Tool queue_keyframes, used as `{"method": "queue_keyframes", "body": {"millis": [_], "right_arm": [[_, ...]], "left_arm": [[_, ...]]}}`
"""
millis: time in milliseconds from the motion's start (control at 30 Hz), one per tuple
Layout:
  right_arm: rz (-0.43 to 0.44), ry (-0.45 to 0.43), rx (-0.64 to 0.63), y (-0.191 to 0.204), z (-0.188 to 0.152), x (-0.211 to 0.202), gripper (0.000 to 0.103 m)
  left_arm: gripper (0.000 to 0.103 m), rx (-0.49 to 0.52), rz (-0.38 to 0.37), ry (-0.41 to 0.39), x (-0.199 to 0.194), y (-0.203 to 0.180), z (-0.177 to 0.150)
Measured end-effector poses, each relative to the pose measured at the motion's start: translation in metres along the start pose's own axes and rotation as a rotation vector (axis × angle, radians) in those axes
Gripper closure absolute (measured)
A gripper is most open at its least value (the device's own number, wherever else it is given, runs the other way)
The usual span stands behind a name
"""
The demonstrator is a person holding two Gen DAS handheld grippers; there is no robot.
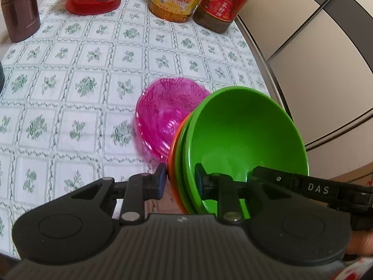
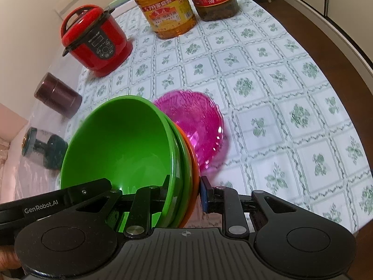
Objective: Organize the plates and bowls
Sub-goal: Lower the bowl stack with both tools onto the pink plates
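Note:
A nested stack of a green bowl (image 1: 244, 135), a second green bowl and an orange bowl (image 1: 173, 161) is held tilted above the table. My left gripper (image 1: 180, 179) is shut on the stack's rim on one side. My right gripper (image 2: 184, 191) is shut on the rim on the other side; the green bowl (image 2: 121, 140) and the orange bowl (image 2: 193, 163) show there too. A clear pink glass bowl (image 1: 163, 116) lies on the tablecloth just behind the stack, also in the right wrist view (image 2: 198, 130).
At the back of the flowered tablecloth (image 1: 70, 93) stand a red rice cooker (image 2: 93, 42), two big oil bottles (image 2: 163, 7), a dark red canister (image 2: 58, 95) and a dark lidded jar (image 2: 39, 144). The table edge (image 1: 263, 53) runs past the floor.

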State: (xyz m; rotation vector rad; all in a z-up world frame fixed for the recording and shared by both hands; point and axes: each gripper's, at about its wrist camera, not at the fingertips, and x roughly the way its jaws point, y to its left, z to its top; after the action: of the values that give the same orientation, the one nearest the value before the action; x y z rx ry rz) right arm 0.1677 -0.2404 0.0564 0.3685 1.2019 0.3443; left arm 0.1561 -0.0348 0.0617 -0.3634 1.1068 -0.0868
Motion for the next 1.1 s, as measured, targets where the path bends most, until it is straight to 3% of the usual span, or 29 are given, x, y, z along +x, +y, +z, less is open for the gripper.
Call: {"method": "queue_keyframes", "body": {"millis": [400,733,1100], "right_arm": [[0.002,-0.004,0.017,-0.009,-0.006,-0.008,0.079],[0.015,-0.015,0.024,-0.003,0.035,0.004,0.079],[0.02,0.024,0.029,-0.007,0.077,0.057,0.079]], "left_arm": [[0.081,0.013,-0.02,0.009,-0.002,-0.007,-0.002],[0.081,0.023,-0.005,-0.005,0.008,-0.008,0.041],[0.081,-0.001,0.015,0.016,0.052,0.014,0.08]]}}
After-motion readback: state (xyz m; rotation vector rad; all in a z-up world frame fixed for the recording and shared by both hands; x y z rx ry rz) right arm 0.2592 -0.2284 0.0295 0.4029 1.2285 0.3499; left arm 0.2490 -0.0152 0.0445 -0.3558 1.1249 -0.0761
